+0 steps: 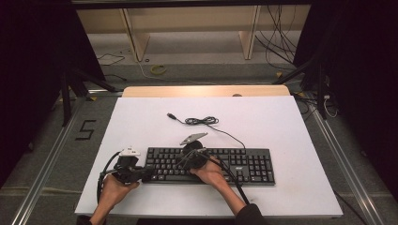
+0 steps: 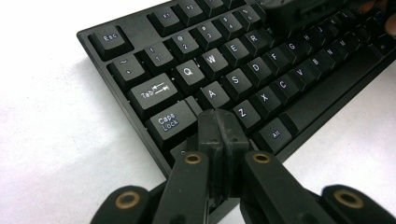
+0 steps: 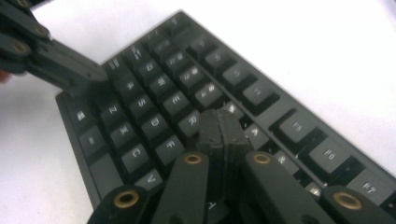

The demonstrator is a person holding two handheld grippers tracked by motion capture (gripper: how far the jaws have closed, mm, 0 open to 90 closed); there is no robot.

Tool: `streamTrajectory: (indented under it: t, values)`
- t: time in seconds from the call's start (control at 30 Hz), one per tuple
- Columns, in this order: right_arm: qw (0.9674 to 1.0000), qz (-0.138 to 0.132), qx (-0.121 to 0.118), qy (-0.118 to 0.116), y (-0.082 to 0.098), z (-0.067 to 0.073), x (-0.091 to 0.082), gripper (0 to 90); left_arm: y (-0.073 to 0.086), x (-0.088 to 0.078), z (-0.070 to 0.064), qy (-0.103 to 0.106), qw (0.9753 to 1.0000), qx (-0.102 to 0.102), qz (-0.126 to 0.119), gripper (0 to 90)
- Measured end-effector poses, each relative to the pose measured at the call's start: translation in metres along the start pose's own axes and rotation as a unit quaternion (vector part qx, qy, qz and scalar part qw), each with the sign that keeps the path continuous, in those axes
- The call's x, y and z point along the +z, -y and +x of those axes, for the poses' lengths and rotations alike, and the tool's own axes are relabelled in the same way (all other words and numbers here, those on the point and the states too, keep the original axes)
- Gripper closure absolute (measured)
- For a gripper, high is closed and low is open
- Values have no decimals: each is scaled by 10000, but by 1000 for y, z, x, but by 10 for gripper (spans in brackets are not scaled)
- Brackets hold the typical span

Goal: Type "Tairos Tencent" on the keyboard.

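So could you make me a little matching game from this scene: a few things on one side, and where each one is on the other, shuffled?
Things:
1. left gripper
2. right gripper
3. keyboard
4. cable

Places or states:
A. lies loose on the white table, beyond the keys
B. jaws shut, tip over the keys at the Caps Lock end
C. lies flat near the table's front edge
D. jaws shut, tip over the keys around R and T

Pairs: 1-B, 2-D, 3-C, 4-A

Both tools' jaws pressed together: left tool [image 1: 141,174] low, right tool [image 1: 195,159] angled down.
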State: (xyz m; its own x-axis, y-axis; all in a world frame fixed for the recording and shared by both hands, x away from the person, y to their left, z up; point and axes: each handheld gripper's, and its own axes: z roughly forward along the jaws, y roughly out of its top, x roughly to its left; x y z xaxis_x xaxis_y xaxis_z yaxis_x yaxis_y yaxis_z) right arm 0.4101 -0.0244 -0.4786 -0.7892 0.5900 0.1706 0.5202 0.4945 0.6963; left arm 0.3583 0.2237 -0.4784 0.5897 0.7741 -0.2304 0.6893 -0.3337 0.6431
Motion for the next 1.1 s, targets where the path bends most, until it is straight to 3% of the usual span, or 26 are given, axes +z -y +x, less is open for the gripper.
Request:
streamTrajectory:
  t: [0.13,0.43,0.7,0.87,1.1]
  values:
    - [10000,23,-10,63,1,2,1,900,0,0,-3,-73,9999,70,3,892]
    - [9999,-75,145,-31,1,0,-3,898,1,-2,-2,6,9999,44,-146,883]
    - [9990,-387,186,-85,0,-2,-20,799,-2,-7,-7,134,9982,94,-582,719]
    - [9985,-474,215,-190,1,-3,-26,690,-4,-7,-9,153,9974,54,-696,577]
    - [9977,-596,246,-214,3,-2,-37,562,-4,-7,-9,138,9962,29,-857,449]
